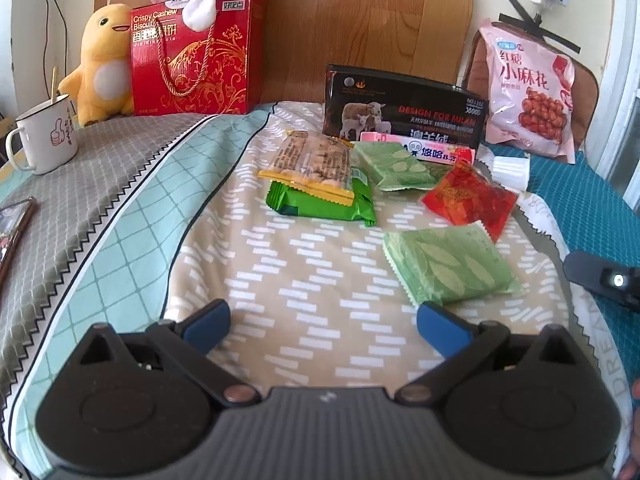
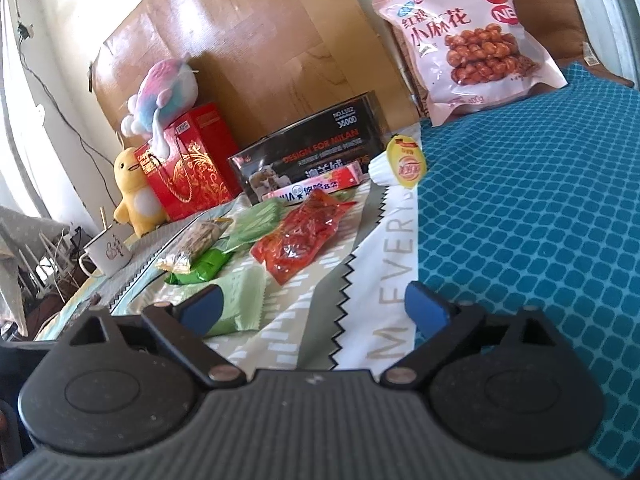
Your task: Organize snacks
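Observation:
Snacks lie scattered on a patterned cloth (image 1: pixel 280 280). My left gripper (image 1: pixel 323 325) is open over bare cloth, its right pad just short of a pale green leaf-print packet (image 1: pixel 450 266). Beyond lie a red packet (image 1: pixel 470 198), a second pale green packet (image 1: pixel 394 166), a clear nut bag (image 1: pixel 310 162) on a bright green packet (image 1: pixel 324 204), and a pink candy stick (image 1: pixel 416 148). My right gripper (image 2: pixel 314 309) is open with nothing between its pads; its left pad overlaps the pale green leaf-print packet (image 2: pixel 240 300). The red packet (image 2: pixel 302 236) and a jelly cup (image 2: pixel 402 162) lie ahead.
A black box (image 1: pixel 404 108) stands behind the snacks, a red biscuit gift box (image 1: pixel 196 56) and yellow plush (image 1: pixel 102 68) at the back left. A white mug (image 1: pixel 46 134) and a phone (image 1: pixel 12 232) sit left. A large pink bag (image 1: pixel 528 88) leans on a cushion, right.

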